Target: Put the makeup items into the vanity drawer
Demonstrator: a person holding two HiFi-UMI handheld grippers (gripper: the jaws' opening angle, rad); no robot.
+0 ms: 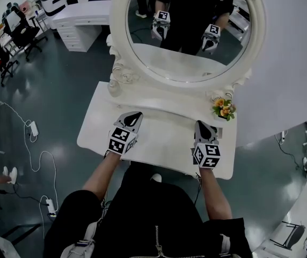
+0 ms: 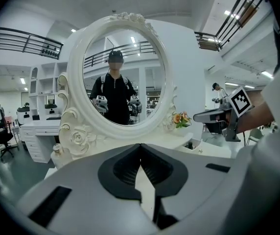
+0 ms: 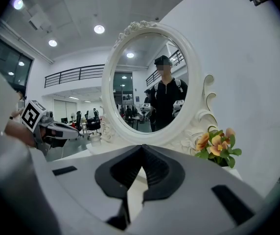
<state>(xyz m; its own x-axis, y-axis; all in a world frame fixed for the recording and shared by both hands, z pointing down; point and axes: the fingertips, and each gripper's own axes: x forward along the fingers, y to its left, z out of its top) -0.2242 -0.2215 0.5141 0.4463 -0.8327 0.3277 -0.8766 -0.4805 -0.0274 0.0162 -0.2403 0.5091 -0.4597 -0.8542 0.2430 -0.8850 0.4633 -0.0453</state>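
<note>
A white vanity table [image 1: 159,140] with an oval mirror [image 1: 188,31] stands in front of me. My left gripper [image 1: 136,115] hovers over the left part of the tabletop, shut, nothing between its jaws [image 2: 140,148]. My right gripper [image 1: 200,124] hangs over the right part, also shut and empty [image 3: 141,148]. A small jar [image 1: 114,88] stands at the mirror's left foot [image 2: 57,150]. A small dark item [image 1: 219,131] lies near the flowers; I cannot tell what it is. No drawer shows in any view.
An orange flower sprig [image 1: 223,109] sits at the mirror's right foot [image 3: 217,146]. Another white dresser [image 1: 78,20] and office chairs [image 1: 19,28] stand at the far left. Cables and a power strip [image 1: 33,129] lie on the floor left of the table.
</note>
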